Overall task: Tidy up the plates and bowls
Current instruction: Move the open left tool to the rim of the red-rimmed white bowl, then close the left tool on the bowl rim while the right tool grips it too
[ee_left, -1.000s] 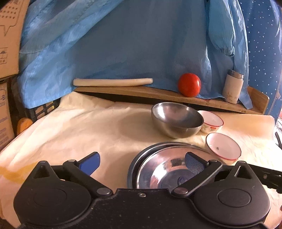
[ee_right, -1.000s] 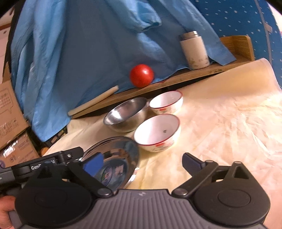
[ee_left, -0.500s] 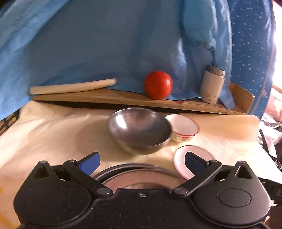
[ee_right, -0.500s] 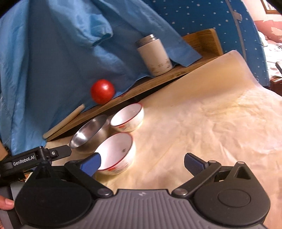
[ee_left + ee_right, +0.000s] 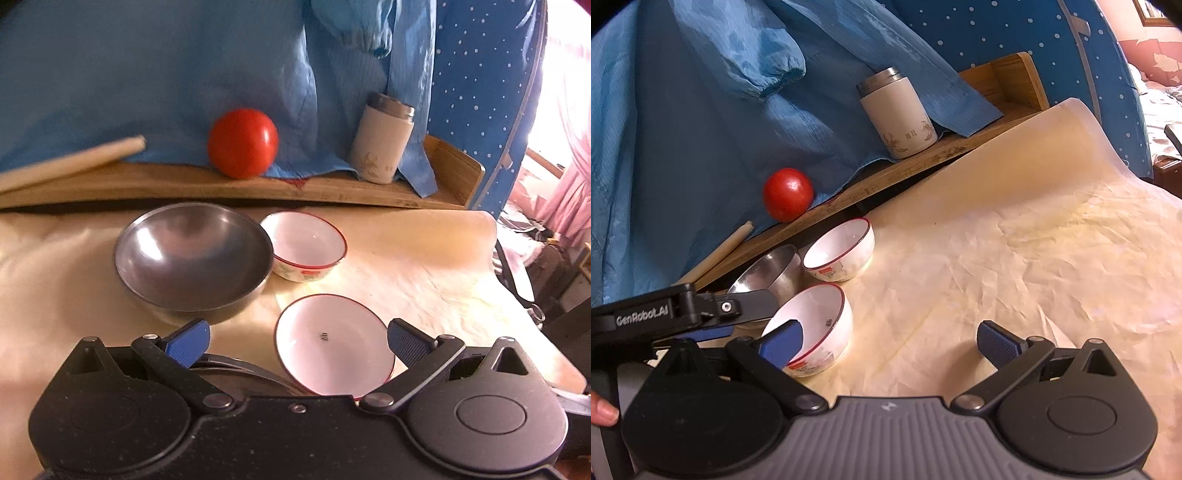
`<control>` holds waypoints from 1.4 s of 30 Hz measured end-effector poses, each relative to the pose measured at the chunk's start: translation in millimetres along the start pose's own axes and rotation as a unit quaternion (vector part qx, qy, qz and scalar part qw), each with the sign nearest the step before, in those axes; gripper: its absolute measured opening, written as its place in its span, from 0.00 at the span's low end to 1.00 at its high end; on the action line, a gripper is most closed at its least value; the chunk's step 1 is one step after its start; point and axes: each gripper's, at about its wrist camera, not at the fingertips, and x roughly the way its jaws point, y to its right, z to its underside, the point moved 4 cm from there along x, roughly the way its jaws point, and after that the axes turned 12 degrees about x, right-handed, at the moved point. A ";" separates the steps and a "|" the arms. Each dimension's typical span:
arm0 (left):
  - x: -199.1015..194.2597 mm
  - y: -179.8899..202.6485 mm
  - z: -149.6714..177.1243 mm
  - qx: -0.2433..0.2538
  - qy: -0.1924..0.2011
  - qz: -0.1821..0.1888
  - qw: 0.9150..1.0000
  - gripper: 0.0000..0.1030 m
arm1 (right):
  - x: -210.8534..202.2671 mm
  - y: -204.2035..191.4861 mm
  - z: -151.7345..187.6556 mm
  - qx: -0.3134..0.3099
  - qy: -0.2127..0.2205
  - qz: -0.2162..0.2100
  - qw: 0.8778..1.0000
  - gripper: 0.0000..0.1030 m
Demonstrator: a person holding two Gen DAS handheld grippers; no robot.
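A steel bowl [image 5: 194, 260] stands on the cream cloth, with a white red-rimmed bowl [image 5: 306, 245] touching its right side. A second white red-rimmed bowl [image 5: 334, 341] sits nearer, between the fingers of my open, empty left gripper [image 5: 297, 338]. The rim of a steel plate [image 5: 236, 367] shows just under that gripper. In the right wrist view the near white bowl [image 5: 822, 319], far white bowl [image 5: 842, 249] and steel bowl [image 5: 772, 273] lie left of my open, empty right gripper [image 5: 890, 339], whose left finger overlaps the near bowl.
A wooden shelf [image 5: 258, 188] at the back holds a red ball [image 5: 242, 142], a white canister [image 5: 382, 138] and a rolling pin [image 5: 70, 162] under a blue cloth [image 5: 166, 66]. The cloth-covered table ends at the right [image 5: 517, 314]. The left gripper body [image 5: 665, 312] crosses the right wrist view.
My left gripper moved forward and right, from over the steel plate to around the near white bowl. My right gripper swung right, away from the plate.
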 end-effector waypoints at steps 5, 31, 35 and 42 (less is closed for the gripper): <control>8.9 -6.0 -2.4 -0.022 -0.016 0.022 0.999 0.88 | 3.8 -3.9 1.9 -0.002 -0.003 -0.005 1.000 0.99; 29.2 -11.7 6.4 -0.045 -0.041 0.034 0.998 0.31 | 24.1 -23.3 12.4 -0.018 -0.017 -0.012 1.000 0.72; 27.1 -13.3 8.5 -0.045 -0.036 0.028 0.998 0.24 | 24.4 -22.8 13.8 -0.016 -0.020 -0.014 1.000 0.60; 23.4 -12.4 10.2 -0.039 -0.028 0.018 0.999 0.16 | 24.7 -24.6 16.1 -0.009 -0.029 -0.027 0.999 0.47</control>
